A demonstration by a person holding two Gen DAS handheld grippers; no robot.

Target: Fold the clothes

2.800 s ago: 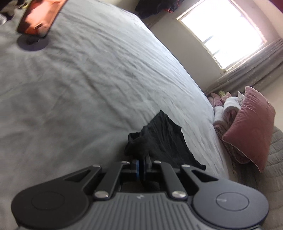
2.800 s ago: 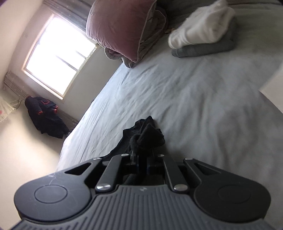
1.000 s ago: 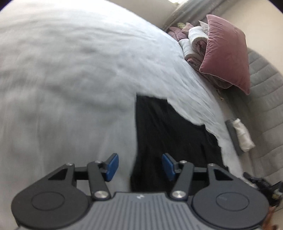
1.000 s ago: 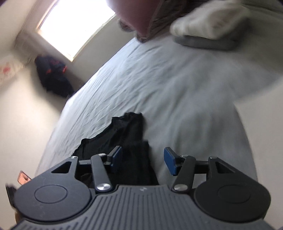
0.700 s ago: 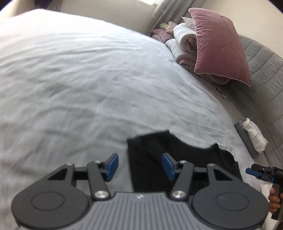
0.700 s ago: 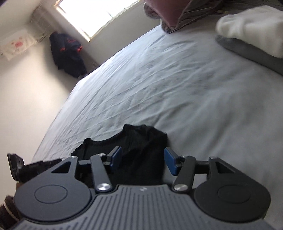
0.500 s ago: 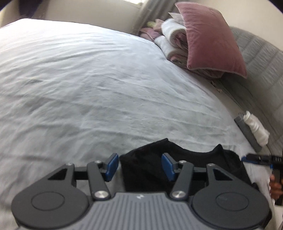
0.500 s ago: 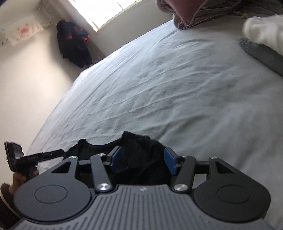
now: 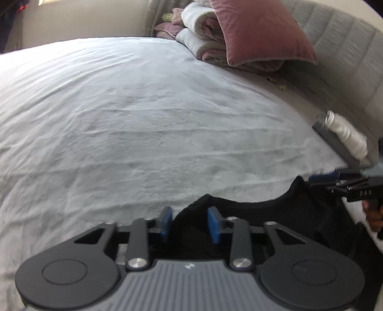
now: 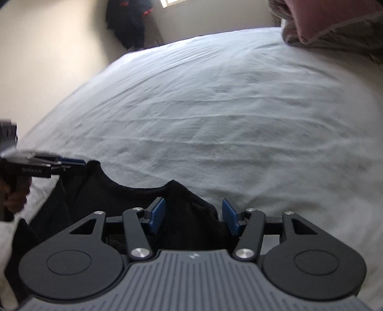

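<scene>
A black garment [image 9: 263,215] lies flat at the near edge of the grey bed [image 9: 143,119], neckline facing away from me. My left gripper [image 9: 190,224] straddles its left shoulder; the jaws are closing, with the cloth between the blue pads and a gap still showing. My right gripper [image 10: 194,216] stands open over the other shoulder [image 10: 191,203], cloth between its pads. Each gripper also shows in the other's view: the right gripper [image 9: 320,179] at the far right, the left gripper [image 10: 71,161] at the far left. The garment [image 10: 119,201] spans between them.
A pink pillow [image 9: 258,31] on rolled blankets sits at the bed's head by the padded headboard [image 9: 347,59]. A white roll on a folded grey item [image 9: 344,134] lies at the right edge. Dark clothes [image 10: 129,21] hang by the far wall.
Both grippers let go of the garment, rolled level and moved to its two shoulders. The left jaws have narrowed around the cloth; the right jaws stay wide.
</scene>
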